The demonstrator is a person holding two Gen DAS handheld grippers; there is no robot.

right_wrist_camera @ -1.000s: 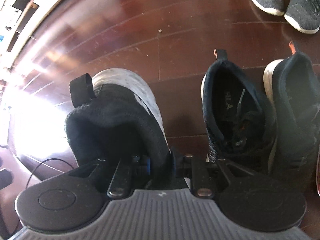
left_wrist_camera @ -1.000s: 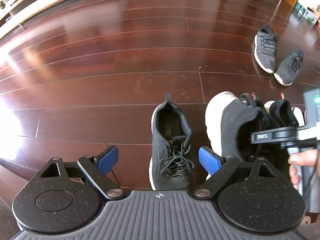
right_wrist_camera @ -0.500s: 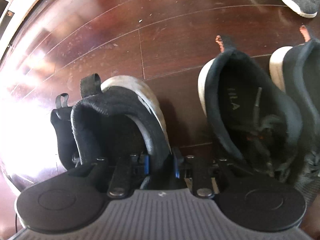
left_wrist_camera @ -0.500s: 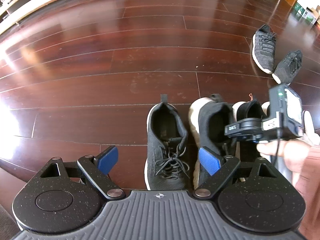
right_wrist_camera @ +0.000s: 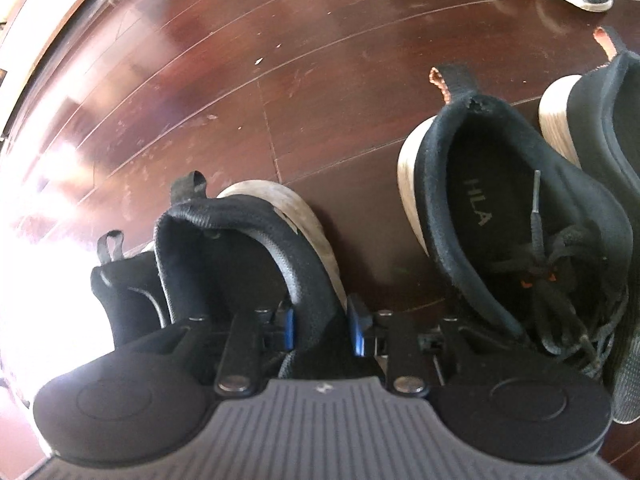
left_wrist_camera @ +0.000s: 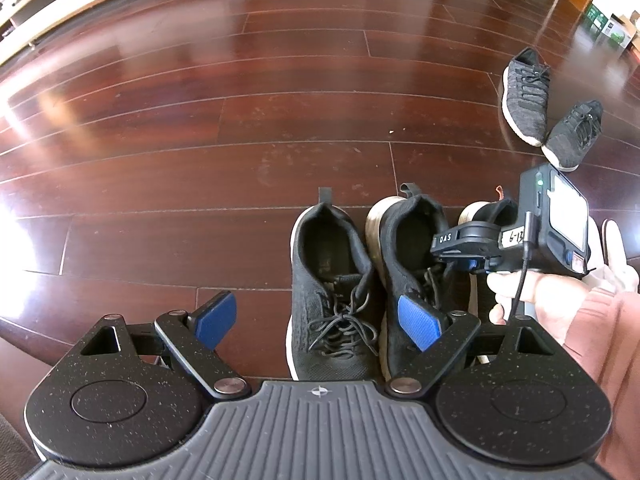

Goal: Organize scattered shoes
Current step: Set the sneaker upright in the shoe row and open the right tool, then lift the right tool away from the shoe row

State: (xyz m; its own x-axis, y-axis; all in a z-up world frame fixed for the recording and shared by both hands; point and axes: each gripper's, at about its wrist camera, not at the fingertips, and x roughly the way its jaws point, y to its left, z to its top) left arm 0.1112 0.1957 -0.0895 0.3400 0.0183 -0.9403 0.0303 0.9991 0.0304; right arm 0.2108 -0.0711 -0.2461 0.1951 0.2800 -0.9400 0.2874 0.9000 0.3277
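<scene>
Right gripper pinches, jaws narrow, the collar of a black knit sneaker with a worn cream sole, lowered heel-away beside its mate, a black knit laced sneaker, long axes parallel and sides apparently touching. Left gripper hovers wide and empty behind the mate's toe, closer to that pair. Next judged step: release. On the dark red wood floor, two grey knit sneakers lie splayed, well apart, far right.

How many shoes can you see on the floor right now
6 at least: two black ones side by side, the right one held by the right gripper; two more black beside them; two grey further off. Others may be out of frame.
</scene>
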